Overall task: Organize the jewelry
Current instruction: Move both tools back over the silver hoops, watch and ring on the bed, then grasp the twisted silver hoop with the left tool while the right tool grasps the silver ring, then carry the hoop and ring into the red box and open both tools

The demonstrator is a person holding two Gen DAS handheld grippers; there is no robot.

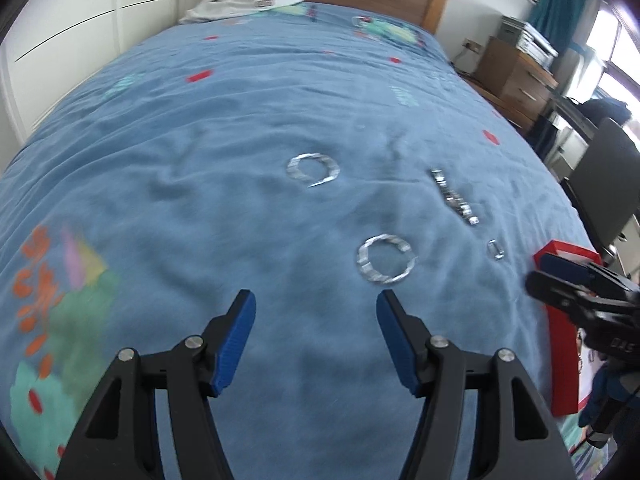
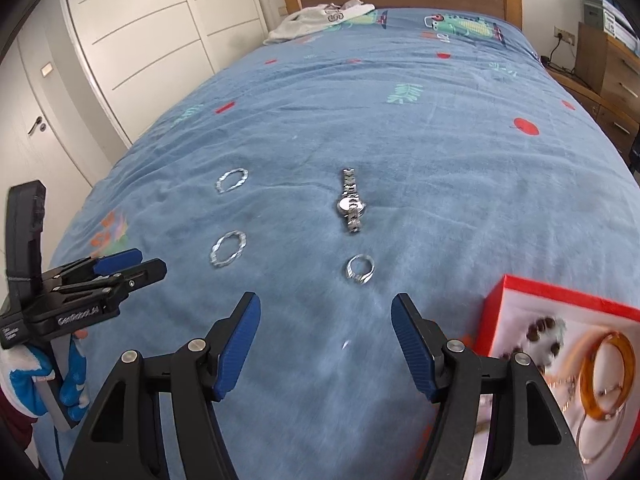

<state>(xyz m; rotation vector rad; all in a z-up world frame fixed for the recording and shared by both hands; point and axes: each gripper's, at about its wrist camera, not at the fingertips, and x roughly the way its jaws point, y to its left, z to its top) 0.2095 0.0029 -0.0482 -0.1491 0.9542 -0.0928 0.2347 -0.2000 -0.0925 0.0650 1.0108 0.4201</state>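
I hold both claws angled down over the bed (image 2: 400,120); left claw (image 1: 316,304) spread, empty, near bracelet (image 1: 386,259) just ahead; right claw (image 2: 326,308) spread, empty, ring (image 2: 359,270) ahead; only the right view shows the red box's (image 2: 560,288) contents.

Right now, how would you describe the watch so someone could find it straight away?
Start at the blue bedspread, then find the cluster of silver pieces beyond the red box. The watch lies stretched out flat, just past the small ring. It is the only straight piece with a round face; the others are open loops.
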